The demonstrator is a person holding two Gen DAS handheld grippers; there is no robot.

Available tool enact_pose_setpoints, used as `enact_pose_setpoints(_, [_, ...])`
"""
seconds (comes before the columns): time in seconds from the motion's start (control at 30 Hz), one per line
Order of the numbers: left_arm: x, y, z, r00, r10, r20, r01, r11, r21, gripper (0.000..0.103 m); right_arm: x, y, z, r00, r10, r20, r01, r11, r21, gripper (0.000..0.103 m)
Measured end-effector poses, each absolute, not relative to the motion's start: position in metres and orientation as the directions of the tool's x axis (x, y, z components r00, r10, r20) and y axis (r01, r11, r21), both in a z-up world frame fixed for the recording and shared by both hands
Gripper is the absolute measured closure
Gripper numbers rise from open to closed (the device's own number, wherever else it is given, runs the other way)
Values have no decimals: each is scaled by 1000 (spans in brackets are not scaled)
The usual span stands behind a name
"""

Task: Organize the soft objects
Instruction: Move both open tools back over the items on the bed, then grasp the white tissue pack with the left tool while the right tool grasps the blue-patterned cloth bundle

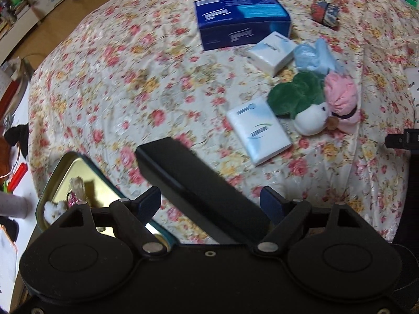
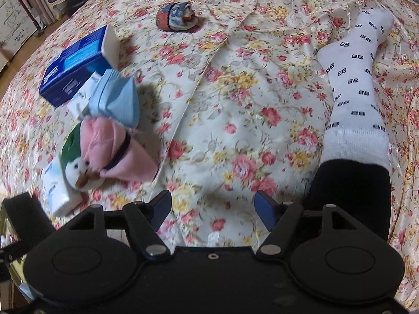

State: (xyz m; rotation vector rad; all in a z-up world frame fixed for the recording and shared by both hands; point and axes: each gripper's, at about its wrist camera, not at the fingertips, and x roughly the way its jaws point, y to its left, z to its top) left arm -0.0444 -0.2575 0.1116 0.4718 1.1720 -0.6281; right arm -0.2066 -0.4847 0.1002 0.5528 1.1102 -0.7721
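Observation:
On a floral bedspread lie a green and white plush, a pink cloth bundle, a light blue rolled cloth and a small red and blue roll. My left gripper is open above a black oblong object, and its fingers do not press on it. In the right wrist view the pink bundle, the plush and the blue cloth sit to the left. My right gripper stands open over bare bedspread with nothing between its fingers.
A dark blue tissue box and two white tissue packs lie among the soft things. A gold-lined tin with small items sits at lower left. A person's leg in a white patterned sock lies on the right.

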Motion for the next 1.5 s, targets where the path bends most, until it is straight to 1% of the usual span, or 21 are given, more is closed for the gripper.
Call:
enact_pose_setpoints(0.3, [-48,-293,103,233,-216,-948,717,697,17,23,-184,-519,111,249,-312,-917,800,599,13,33])
enact_pose_setpoints(0.4, [-49,-301,99,223,-222,-949,729,684,11,23,-169,-531,121,267,-346,-899,801,598,8,30])
enact_pose_setpoints(0.57, [-48,-310,95,218,-226,-949,747,665,14,23,-140,-551,134,288,-389,-875,803,596,0,29])
enact_pose_setpoints(0.7, [-47,-315,92,206,-231,-951,761,649,7,23,-111,-567,134,280,-406,-870,799,601,-23,29])
enact_pose_setpoints(0.9, [-42,-317,95,197,-242,-950,777,630,1,23,-68,-601,113,231,-348,-909,806,592,-22,29])
enact_pose_setpoints(1.07, [-32,-312,98,204,-250,-947,771,637,-2,23,-38,-624,100,170,-330,-929,831,554,-45,29])
enact_pose_setpoints(1.17, [-26,-305,99,208,-258,-944,760,649,-10,23,-26,-636,102,162,-329,-930,848,528,-39,25])
enact_pose_setpoints(1.3, [-19,-300,96,203,-269,-942,756,654,-24,23,-9,-645,112,165,-383,-909,857,513,-60,20])
enact_pose_setpoints(1.5, [-11,-296,92,183,-287,-940,758,650,-51,23,19,-659,110,184,-393,-901,867,497,-39,15])
